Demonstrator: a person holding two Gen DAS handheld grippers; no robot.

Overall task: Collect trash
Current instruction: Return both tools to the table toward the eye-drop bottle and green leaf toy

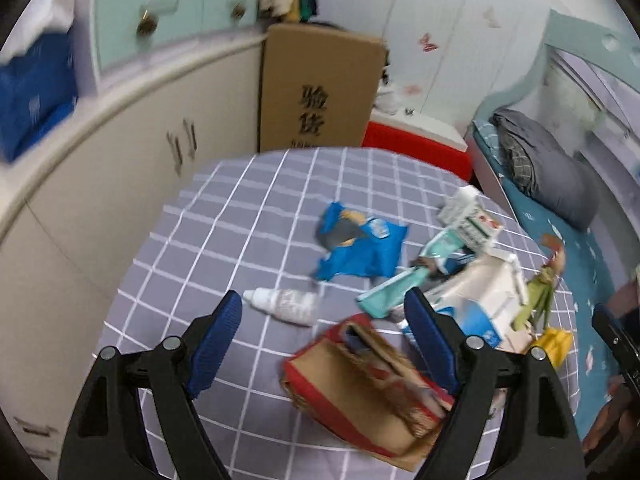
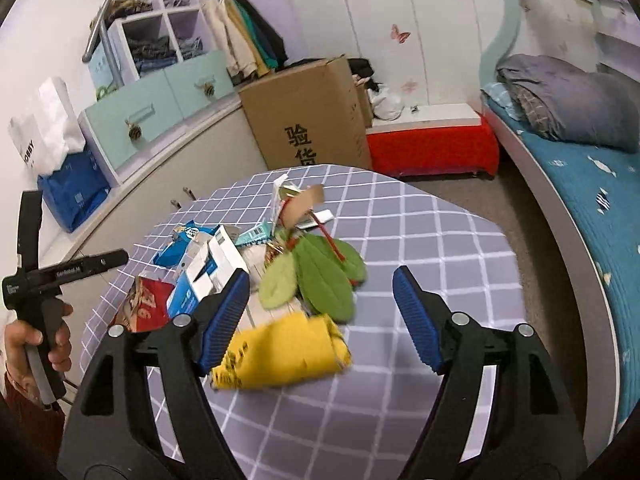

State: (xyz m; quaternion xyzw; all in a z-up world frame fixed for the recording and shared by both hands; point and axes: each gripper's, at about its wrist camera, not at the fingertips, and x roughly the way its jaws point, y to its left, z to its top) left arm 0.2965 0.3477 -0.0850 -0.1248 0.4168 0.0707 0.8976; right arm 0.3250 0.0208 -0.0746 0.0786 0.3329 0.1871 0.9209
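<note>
Trash lies scattered on a round table with a grey checked cloth (image 1: pixel 224 216). In the left wrist view my left gripper (image 1: pixel 326 320) is open above a torn red and brown carton (image 1: pixel 368 384), with a small white bottle (image 1: pixel 286 304), a blue snack bag (image 1: pixel 360 244), a teal tube (image 1: pixel 396 286) and a white and blue box (image 1: pixel 484 304) beyond. In the right wrist view my right gripper (image 2: pixel 320 300) is open above a yellow wrapper (image 2: pixel 280 354), with green leaves (image 2: pixel 316 276) just beyond it. The red carton (image 2: pixel 146 300) and white and blue box (image 2: pixel 208 272) lie to its left.
A tall cardboard box (image 2: pixel 308 120) stands behind the table beside a red bench (image 2: pixel 432 148). Cream cabinets with teal drawers (image 2: pixel 160 104) run along the left. A bed with a blue cover (image 2: pixel 592 200) is on the right. The hand holding the left gripper's handle (image 2: pixel 36 320) shows at far left.
</note>
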